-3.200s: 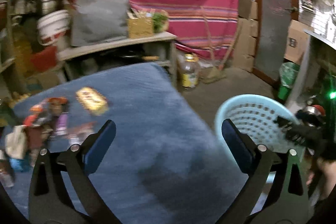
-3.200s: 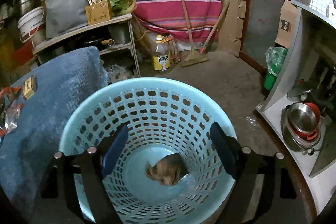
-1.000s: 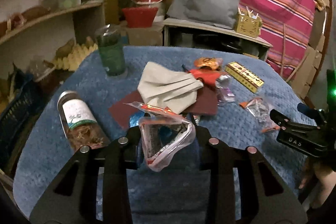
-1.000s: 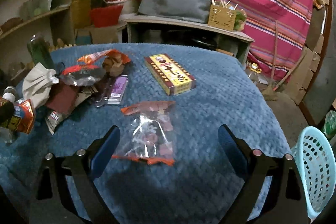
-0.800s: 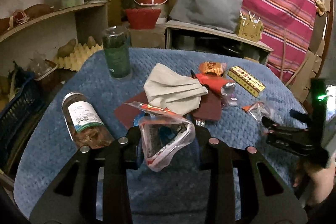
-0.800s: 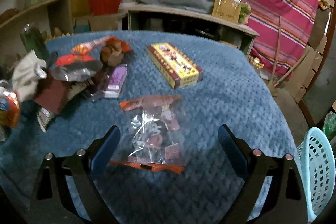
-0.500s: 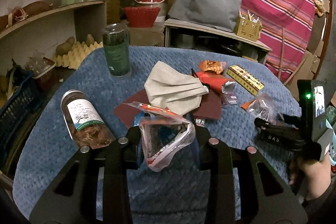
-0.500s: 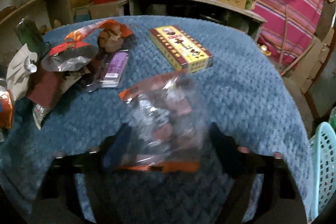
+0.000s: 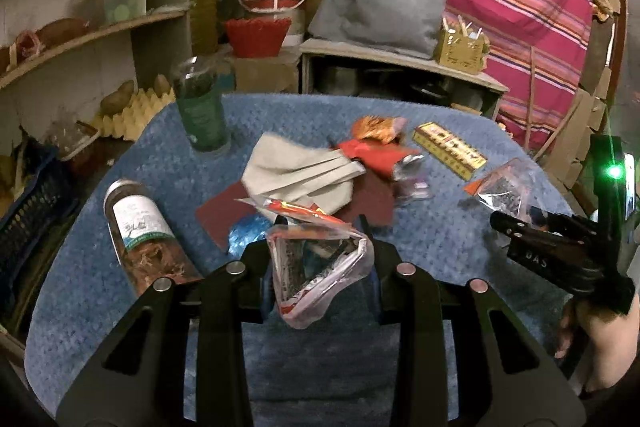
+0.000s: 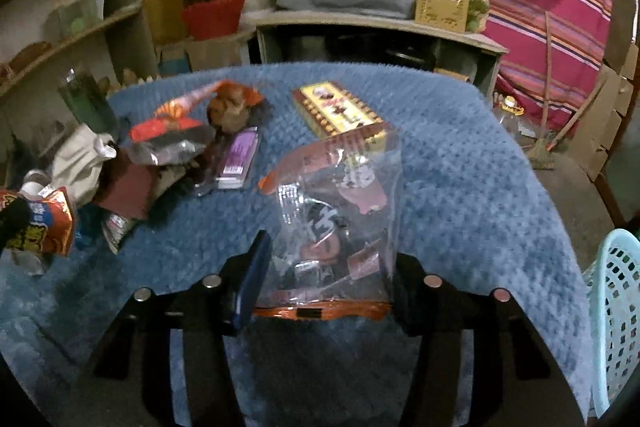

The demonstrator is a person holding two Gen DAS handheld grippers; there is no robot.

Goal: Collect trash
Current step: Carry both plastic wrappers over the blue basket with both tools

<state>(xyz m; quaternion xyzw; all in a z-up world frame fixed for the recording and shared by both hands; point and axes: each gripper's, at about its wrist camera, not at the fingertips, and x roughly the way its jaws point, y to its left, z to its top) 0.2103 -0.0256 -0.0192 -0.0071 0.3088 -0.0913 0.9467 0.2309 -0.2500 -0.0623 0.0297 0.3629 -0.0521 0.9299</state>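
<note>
The right gripper has the clear orange-edged bag between its jaws. The jaws have just been closing and stand about half apart, both pads against the bag's sides. The bag rises from the jaws toward 12 o'clock; its orange bottom seam runs crosswise, 9 to 3 o'clock, at the jaw roots. The pale blue basket lies at 3 o'clock from this gripper, beyond the edge of the blue-covered surface. The coming move probably depends on this offset. The right hand is the nearer one to the basket.

The left gripper holds a crumpled clear wrapper in narrowly parted jaws. In the right wrist view this gripper sits at 9 o'clock.

Count, near to far:
- held items: two, one per gripper
- purple packet: one
- silver-and-red wrapper: one
- folded grey cloth: one
- orange wrapper: one
- yellow box: one, long axis 10 to 4 o'clock
- lying jar: one
- upright green bottle: one
- basket: one
</note>
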